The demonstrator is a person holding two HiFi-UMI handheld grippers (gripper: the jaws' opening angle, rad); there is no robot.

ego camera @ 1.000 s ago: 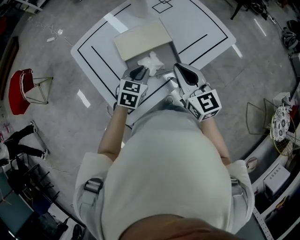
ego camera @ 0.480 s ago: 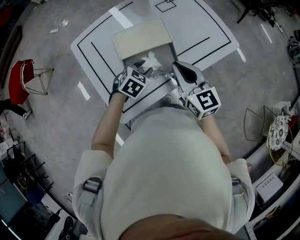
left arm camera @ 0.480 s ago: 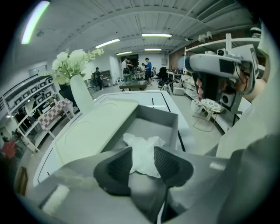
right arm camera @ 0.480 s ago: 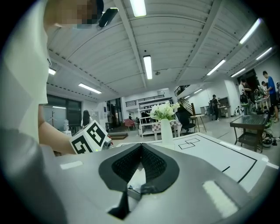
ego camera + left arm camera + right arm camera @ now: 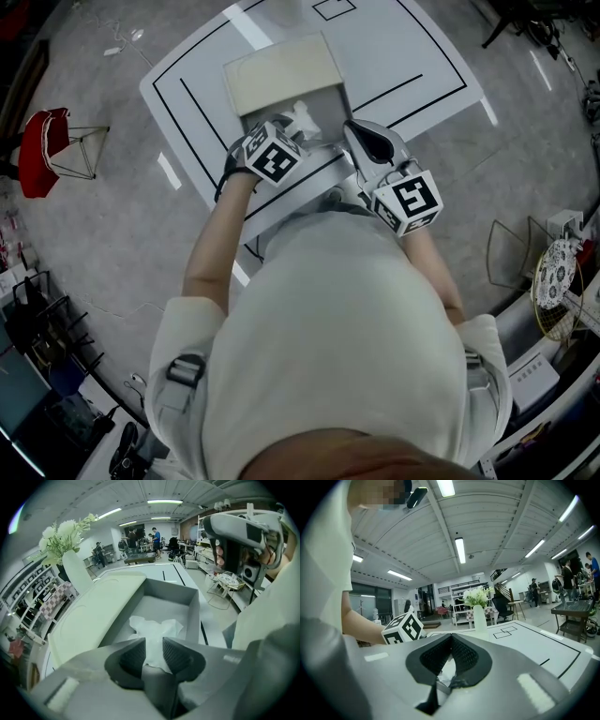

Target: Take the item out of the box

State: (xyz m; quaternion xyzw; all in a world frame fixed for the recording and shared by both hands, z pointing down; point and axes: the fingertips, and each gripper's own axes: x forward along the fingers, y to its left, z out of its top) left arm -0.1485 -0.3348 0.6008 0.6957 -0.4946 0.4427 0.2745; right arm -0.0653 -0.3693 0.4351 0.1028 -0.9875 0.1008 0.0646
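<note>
A grey box [image 5: 330, 103] stands on the white table with its cream lid [image 5: 281, 73] folded back. A crumpled white item [image 5: 304, 116] lies inside it. My left gripper [image 5: 287, 133] tips steeply down into the box. In the left gripper view the white item [image 5: 155, 629] runs up between the dark pads [image 5: 133, 657]. The jaws have just been closing around it and still stand apart. My right gripper [image 5: 356, 133] hovers nearly level by the box's right wall. Its fingertips [image 5: 451, 641] meet, and I make out nothing held between them.
The white table [image 5: 412, 56] carries black guide lines. A white vase of flowers [image 5: 75, 569] stands beyond the lid. On the floor to the left is a red chair [image 5: 42, 150]. Shelves and clutter line the right side, and people stand far off in the room.
My left gripper has moved forward over the box and tipped down onto the white item, its marker cube turning. The right gripper has shifted only slightly.
</note>
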